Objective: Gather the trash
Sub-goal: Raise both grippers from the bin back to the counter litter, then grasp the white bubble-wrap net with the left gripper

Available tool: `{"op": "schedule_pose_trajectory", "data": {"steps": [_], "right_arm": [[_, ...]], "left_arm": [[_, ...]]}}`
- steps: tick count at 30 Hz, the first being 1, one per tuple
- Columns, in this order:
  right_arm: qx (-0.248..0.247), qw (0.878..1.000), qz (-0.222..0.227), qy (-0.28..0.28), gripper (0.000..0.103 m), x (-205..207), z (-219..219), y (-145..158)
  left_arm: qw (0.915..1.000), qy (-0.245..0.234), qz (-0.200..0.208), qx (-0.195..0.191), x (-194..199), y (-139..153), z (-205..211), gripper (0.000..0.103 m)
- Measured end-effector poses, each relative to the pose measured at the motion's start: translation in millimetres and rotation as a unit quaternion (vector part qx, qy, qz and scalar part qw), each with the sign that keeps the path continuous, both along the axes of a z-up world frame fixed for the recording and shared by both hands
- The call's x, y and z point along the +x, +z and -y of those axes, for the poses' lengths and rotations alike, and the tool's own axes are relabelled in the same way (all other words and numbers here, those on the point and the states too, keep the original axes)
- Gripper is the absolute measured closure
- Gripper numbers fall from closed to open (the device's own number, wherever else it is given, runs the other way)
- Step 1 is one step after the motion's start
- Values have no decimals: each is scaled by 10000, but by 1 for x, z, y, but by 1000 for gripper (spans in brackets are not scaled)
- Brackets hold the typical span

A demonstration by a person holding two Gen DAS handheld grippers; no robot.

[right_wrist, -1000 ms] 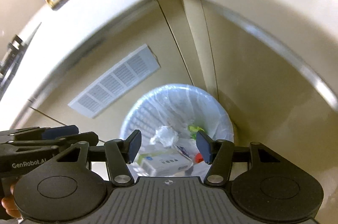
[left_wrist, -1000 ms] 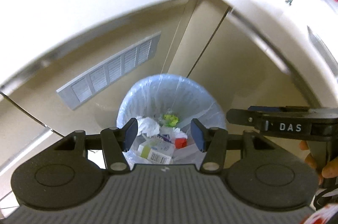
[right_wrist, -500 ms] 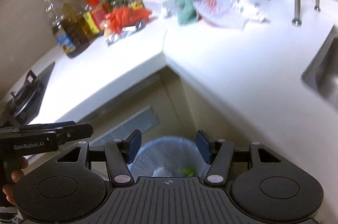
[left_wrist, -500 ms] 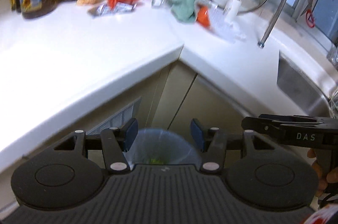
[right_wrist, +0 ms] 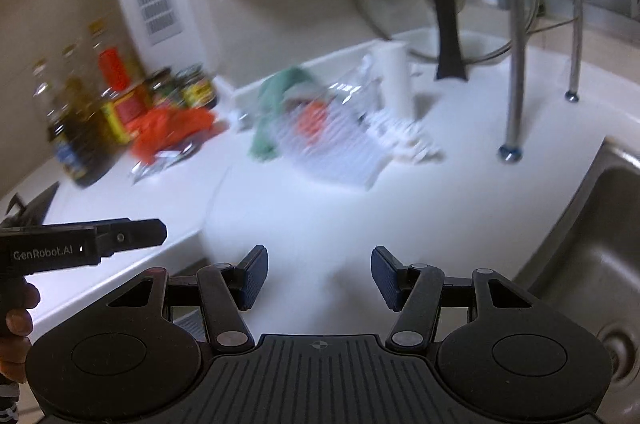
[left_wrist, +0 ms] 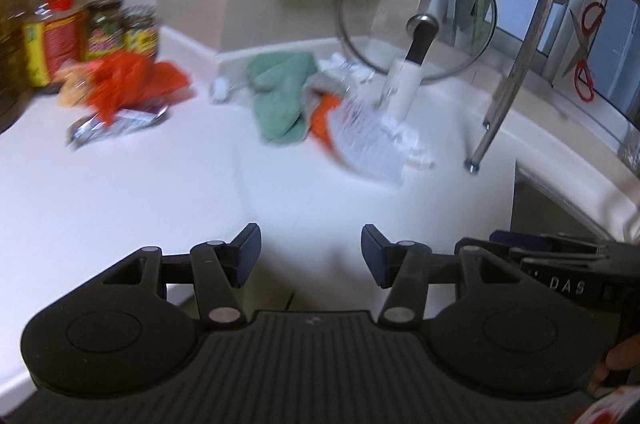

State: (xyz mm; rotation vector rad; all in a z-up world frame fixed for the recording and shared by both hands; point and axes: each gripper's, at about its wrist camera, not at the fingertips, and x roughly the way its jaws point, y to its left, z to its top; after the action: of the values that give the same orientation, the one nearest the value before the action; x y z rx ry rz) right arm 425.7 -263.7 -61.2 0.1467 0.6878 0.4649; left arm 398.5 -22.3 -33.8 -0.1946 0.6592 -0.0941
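Nearest the cameras, the left gripper (left_wrist: 310,254) and the right gripper (right_wrist: 319,276) are held side by side above the front edge of the white counter (left_wrist: 132,192), each with its jaws apart and nothing between them. The right gripper's body is seen at the right edge of the left wrist view, with part of a hand (left_wrist: 616,368) under it.

Places are given from the glass lid (left_wrist: 416,12), which is propped upright at the back corner of the counter. Just in front of the lid, a crumpled clear plastic wrapper (left_wrist: 368,140) is spread over an orange scrap (left_wrist: 322,122), with bits of white paper (left_wrist: 416,150) at its right. To the left of these, a green cloth (left_wrist: 280,100) is bunched up. Further left of the lid, a red bag (left_wrist: 132,84) lies over a silvery packet (left_wrist: 116,126), before a row of jars and bottles (left_wrist: 100,36). Right of the lid, a metal rack leg (left_wrist: 504,92) stands on the counter, and a steel sink (right_wrist: 592,248) is set beyond it.
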Motion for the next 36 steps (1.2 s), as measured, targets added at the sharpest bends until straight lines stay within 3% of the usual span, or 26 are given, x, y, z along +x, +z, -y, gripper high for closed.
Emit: {"op": "schedule_pose_trajectory", "data": {"steps": [9,19,20,24,26,36], "right_arm": [[159,9994,18,-300,45,66,34,-5],[314,9989,-61,-348,45,101,48,-14],[324,9989,-72,-343,45,103,48,-15],[369,9988,-103,-294,45,111,48,-18],[389,9989,-107,-256,45,114,49,-19],[524,9986,-25,-27,45,125,42,-17]], "left_arm": [[10000,45,-45,47,96,-17,30,50],[9996,111,-224,150,148,-40,43,51],[9995,114,-253,165,150,-41,43,53],[9994,93,-298,139,154,-44,42,85],[9995,64,-294,71,153,-43,40,95],[9996,229,147,15,121,-11,15,97]]}}
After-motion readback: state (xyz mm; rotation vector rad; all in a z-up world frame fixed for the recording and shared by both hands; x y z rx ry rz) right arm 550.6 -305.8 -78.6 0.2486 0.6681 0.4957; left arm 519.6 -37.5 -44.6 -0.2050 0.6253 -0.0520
